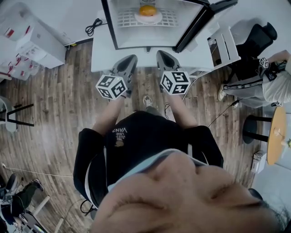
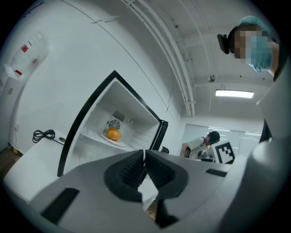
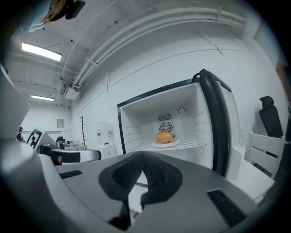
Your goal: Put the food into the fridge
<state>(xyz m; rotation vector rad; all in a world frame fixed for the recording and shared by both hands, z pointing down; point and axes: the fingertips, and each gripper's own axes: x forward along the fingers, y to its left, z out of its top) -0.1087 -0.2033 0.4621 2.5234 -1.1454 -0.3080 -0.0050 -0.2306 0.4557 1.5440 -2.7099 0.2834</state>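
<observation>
At the near edge of the head view the person's dark shirt [image 1: 141,136] is seen, with both forearms stretched toward 12 o'clock. The left gripper [image 2: 144,155] is held level, its jaws pressed together with nothing between them. The right gripper [image 3: 142,160] is carried just beside it at 1 o'clock, its jaws likewise closed and empty. A strip of wooden floor [image 1: 54,113] lies under and beyond the two.

Farther toward 12 o'clock the fridge [image 1: 119,27] stands open, and its door [image 1: 195,27] is swung out toward 1 o'clock. The food [image 1: 148,10], an orange bun, is set on a white plate [image 1: 148,19] on the wire shelf [image 1: 170,18], deep inside and well apart from both grippers.

A white chair [image 1: 223,45] is placed beside the door at 2 o'clock. A coiled black cable [image 1: 93,26] is seen at 11 o'clock, and a white dispenser [image 3: 103,139] stands beyond it. A second person [image 1: 263,82] is bent over at 3 o'clock, near a round wooden table [image 1: 275,136].
</observation>
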